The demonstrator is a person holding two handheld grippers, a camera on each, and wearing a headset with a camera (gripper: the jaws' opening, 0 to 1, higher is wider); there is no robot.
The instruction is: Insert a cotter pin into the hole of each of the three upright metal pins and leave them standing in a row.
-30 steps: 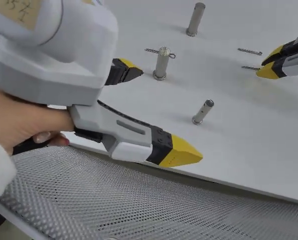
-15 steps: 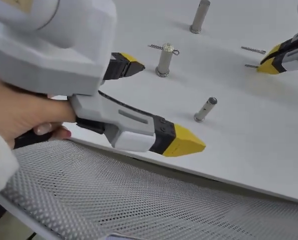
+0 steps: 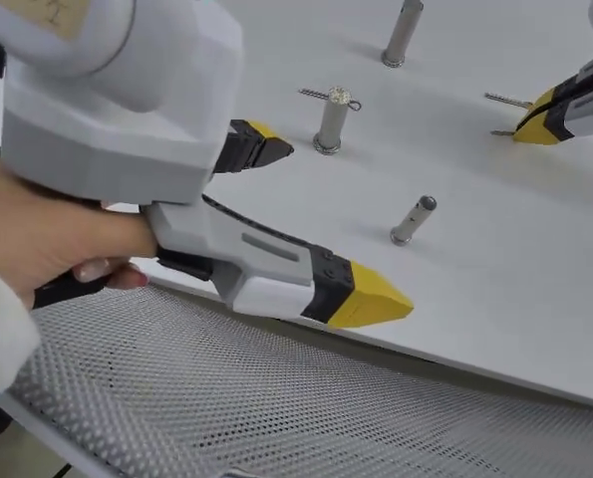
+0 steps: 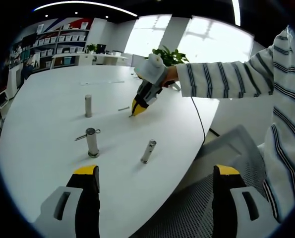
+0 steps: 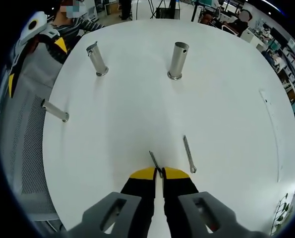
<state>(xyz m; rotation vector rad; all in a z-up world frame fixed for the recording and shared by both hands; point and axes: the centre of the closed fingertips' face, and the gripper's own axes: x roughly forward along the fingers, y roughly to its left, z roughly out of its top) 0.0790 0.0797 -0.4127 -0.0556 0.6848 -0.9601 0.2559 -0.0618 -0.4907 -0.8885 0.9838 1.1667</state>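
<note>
Right gripper [image 5: 159,171] newly tight on cotter pin [image 5: 155,161], per own view; left gripper [image 4: 156,171] apart.

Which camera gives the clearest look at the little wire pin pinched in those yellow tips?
The right gripper view: the cotter pin sticks out between the tips of the right gripper, close and unblocked. The head view shows it as a short sliver near the picture's edge; the left gripper view shows a faint speck.

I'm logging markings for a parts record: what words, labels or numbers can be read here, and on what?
Tan label on the left gripper: handwritten marks, cut off by the frame, not readable.
Background shelves: anything there too small to read.
Pins, table: no text seen.
</note>
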